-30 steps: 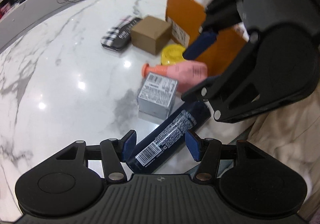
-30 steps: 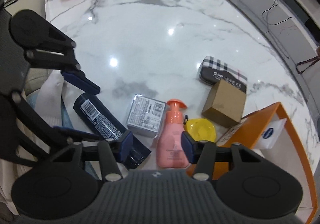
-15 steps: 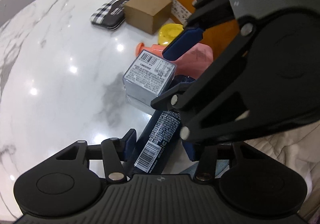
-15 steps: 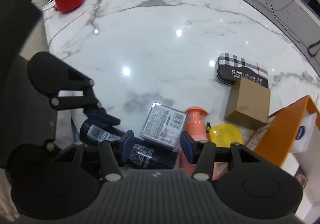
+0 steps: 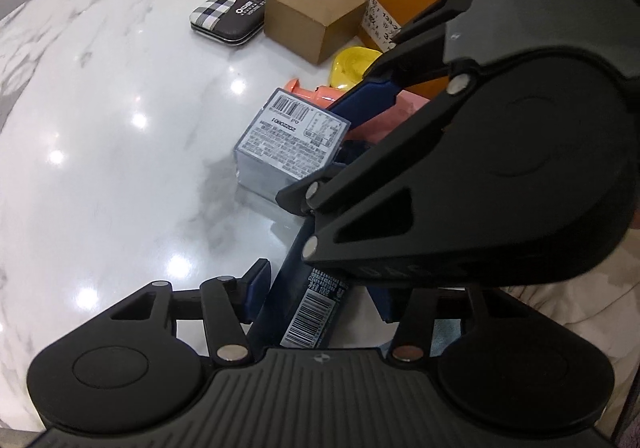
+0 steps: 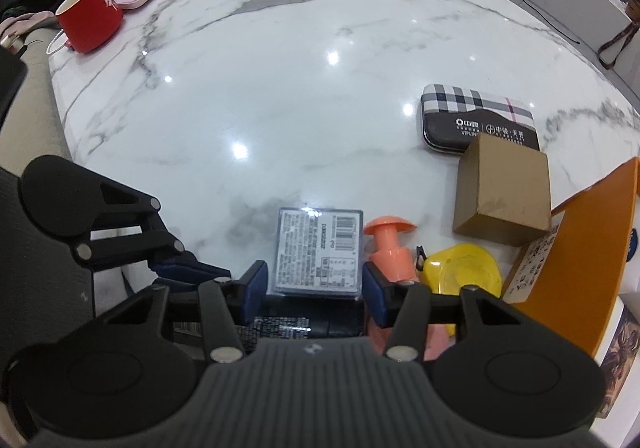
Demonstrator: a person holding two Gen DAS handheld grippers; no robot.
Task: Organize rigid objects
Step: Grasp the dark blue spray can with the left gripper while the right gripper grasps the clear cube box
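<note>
My left gripper (image 5: 320, 294) straddles the dark blue tube (image 5: 310, 300), jaws opening, while my right gripper (image 6: 314, 290), closing, brackets it ungripped.

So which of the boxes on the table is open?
The orange box at the right edge: its top is open, with packages inside. The brown carton and the grey labelled box are both closed.

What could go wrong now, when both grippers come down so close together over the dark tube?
1. The right gripper sits directly above the left gripper, so the two may collide.
2. The dark tube lies against the clear box and the pink bottle; lifting or squeezing it may push either aside.
3. Neither gripper's pads seem pressed on the tube yet, so a partial grip could let it slip.
</note>
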